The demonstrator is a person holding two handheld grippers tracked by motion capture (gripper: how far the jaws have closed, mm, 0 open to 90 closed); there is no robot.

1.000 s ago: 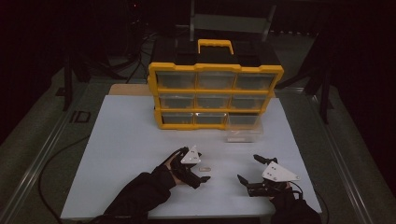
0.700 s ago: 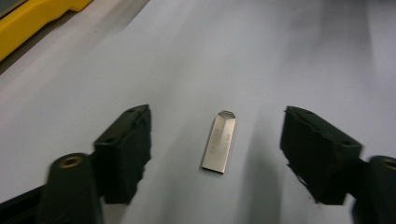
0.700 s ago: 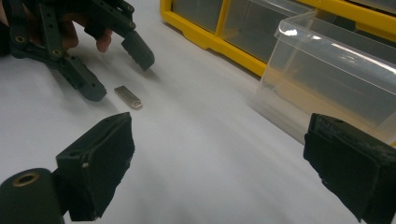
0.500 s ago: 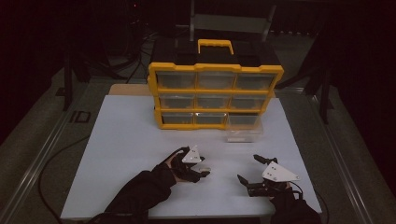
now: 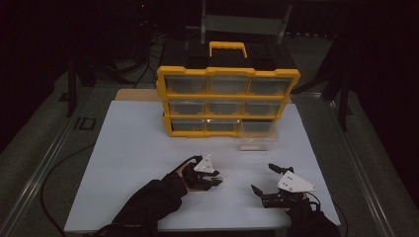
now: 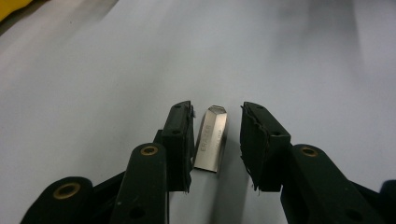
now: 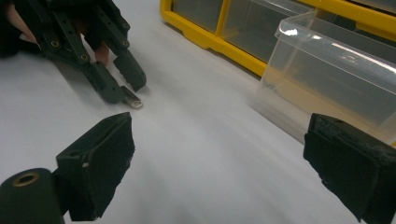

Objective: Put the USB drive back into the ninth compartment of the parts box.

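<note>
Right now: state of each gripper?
Left gripper: open, jaws either side of a small metal USB stick lying on the table, not yet clamped.
Right gripper: open wide, holding nothing.

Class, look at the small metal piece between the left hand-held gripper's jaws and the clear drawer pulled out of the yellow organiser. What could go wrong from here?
1. The thin metal piece lies flat on the white table; the open left hand-held gripper might pinch it off-centre and flick it away.
2. The clear drawer stands loose in front of the yellow organiser; a careless carry could knock it.
</note>
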